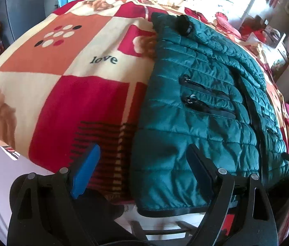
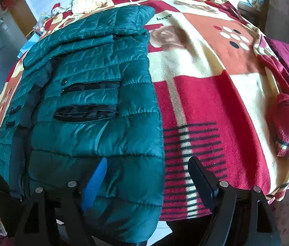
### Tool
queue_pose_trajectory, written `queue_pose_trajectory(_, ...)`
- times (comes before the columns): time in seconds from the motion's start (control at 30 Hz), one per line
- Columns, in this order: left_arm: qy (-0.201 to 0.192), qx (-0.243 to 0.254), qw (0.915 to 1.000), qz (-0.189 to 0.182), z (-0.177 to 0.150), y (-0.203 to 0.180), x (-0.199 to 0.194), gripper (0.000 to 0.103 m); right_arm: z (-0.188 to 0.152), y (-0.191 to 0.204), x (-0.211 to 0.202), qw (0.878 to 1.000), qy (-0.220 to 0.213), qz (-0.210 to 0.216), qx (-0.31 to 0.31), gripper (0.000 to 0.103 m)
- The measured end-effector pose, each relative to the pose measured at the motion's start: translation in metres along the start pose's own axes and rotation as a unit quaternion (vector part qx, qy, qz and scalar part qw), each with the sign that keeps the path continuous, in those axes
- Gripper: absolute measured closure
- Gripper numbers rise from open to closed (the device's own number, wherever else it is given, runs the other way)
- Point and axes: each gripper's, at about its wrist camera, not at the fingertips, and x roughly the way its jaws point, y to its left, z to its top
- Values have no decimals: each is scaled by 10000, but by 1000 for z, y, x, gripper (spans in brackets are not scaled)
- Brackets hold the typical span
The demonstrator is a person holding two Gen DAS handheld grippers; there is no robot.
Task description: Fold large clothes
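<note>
Folding looks under way but not finished: the teal quilted puffer jacket (image 1: 202, 106) lies lengthwise on the red, cream and orange patterned fleece blanket (image 1: 66, 65) that covers the bed, already narrowed, with one side turned over the other so both black zip pockets (image 1: 204, 96) face up. Its black-bound hem (image 1: 175, 210) hangs at the blanket's near edge, and its collar end points toward the far side of the blanket.

Both tools hang over that hem, tilted steeply down. The left gripper (image 1: 142, 170) stands wide with nothing clamped, one finger over the bare blanket just beside the jacket, the other over the quilting. The right gripper (image 2: 146, 176) is likewise wide and empty, straddling the jacket's opposite long edge.

My judgement: the next step is a crosswise fold. That calls for each tool to sink onto a hem corner, pinch through all the slippery layers, then carry the hem toward the collar evenly so the puffy stack does not slide apart.
</note>
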Motion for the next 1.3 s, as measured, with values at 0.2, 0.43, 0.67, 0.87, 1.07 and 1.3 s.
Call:
queue_pose_trajectory(0.2, 483, -144, 9980, -374, -8, -3, 21, 17, -2, -6, 8, 9996, 139, 220, 106, 23)
queue_pose_trajectory(0.43, 562, 110, 9976, -400, -13, -22, 25, 17, -8, -6, 8, 9973, 342, 650, 66, 23)
queue_pose_trajectory(0.67, 559, 174, 9972, -455, -13, -20, 27, 17, -17, 12, 11, 9931, 509, 1040, -188, 23)
queue_pose_trajectory(0.87, 531, 260, 9977, -316, -14, -25, 28, 16, -14, 12, 14, 9919, 477, 1170, -147, 23)
queue_pose_trajectory(1.07, 508, 268, 9981, -237, -15, -28, 29, 15, -11, 14, 17, 9917, 408, 1198, -236, 23)
queue_pose_trajectory(1.3, 511, 290, 9980, -245, -15, -28, 30, 15, -13, 20, 15, 9912, 173, 1213, -497, 45)
